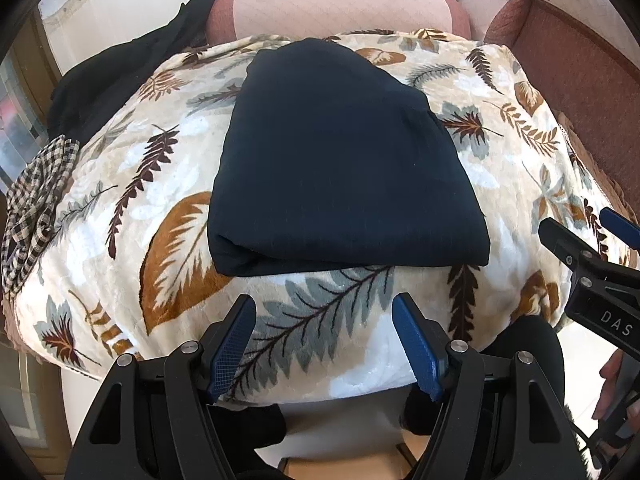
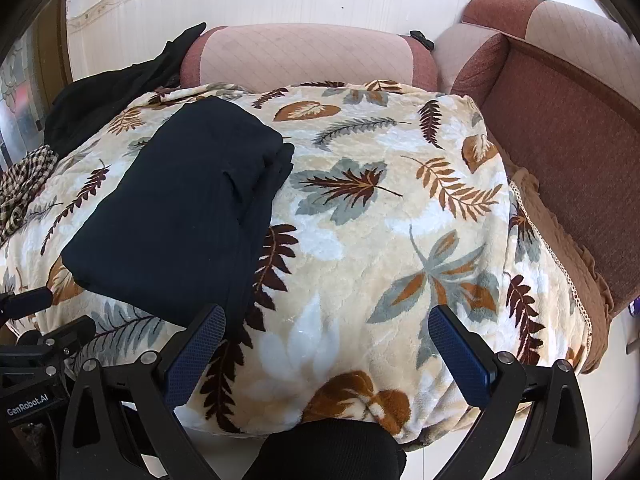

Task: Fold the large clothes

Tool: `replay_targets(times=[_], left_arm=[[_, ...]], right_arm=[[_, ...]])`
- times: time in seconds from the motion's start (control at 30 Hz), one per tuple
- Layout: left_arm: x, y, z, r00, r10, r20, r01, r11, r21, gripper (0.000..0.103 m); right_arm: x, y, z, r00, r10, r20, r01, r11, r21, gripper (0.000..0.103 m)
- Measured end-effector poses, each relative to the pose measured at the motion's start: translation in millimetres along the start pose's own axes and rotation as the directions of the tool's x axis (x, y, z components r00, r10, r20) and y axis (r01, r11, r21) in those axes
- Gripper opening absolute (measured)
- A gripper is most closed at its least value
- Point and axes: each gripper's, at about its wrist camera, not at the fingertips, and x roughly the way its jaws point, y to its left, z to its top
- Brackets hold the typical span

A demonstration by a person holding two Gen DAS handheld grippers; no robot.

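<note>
Navy-blue folded garment of ribbed knit [image 1: 344, 160] lies as a compact rectangle on the cream plush blanket printed with brown and grey leaves [image 1: 120, 208], left of centre in the right wrist view and straight ahead in the left. Left gripper [image 1: 324, 344]: jaws spread, nothing between them, hovering above the blanket's near edge just short of the garment's rounded front fold. Right gripper [image 2: 326, 356]: likewise spread and empty, off to the garment's right, not touching it. Judgement: folding looks essentially done. Risks from here: the right-hand side shows stacked layers slightly stepped and loose [image 2: 276, 168]; any nudge or one-sided lift there would likely splay them. The plush blanket is soft and domed, and drapes over the near edge, so a pinch at the garment could catch pile as well and drag both. A black cloth heap [image 1: 120, 68] and a black-and-white checked fabric [image 1: 36, 196] lie at far left, well apart; a careless slide leftward could mix them.
</note>
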Motion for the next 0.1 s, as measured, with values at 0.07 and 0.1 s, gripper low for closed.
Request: replay_targets(times=[0.07, 0.1], left_arm=[[0.1, -0.4, 0.5, 1.0, 0.001, -0.003, -0.001, 1.0, -0.001, 0.071], [0.4, -0.9, 0.8, 1.0, 0.001, -0.006, -0.001, 1.0, -0.001, 0.071]], right_arm=[[0.1, -0.3, -0.4, 1.0, 0.001, -0.001, -0.001, 1.0, 0.003, 0.102], [0.2, -0.9, 0.0, 1.0, 0.001, 0.0, -0.001, 1.0, 0.001, 0.102]])
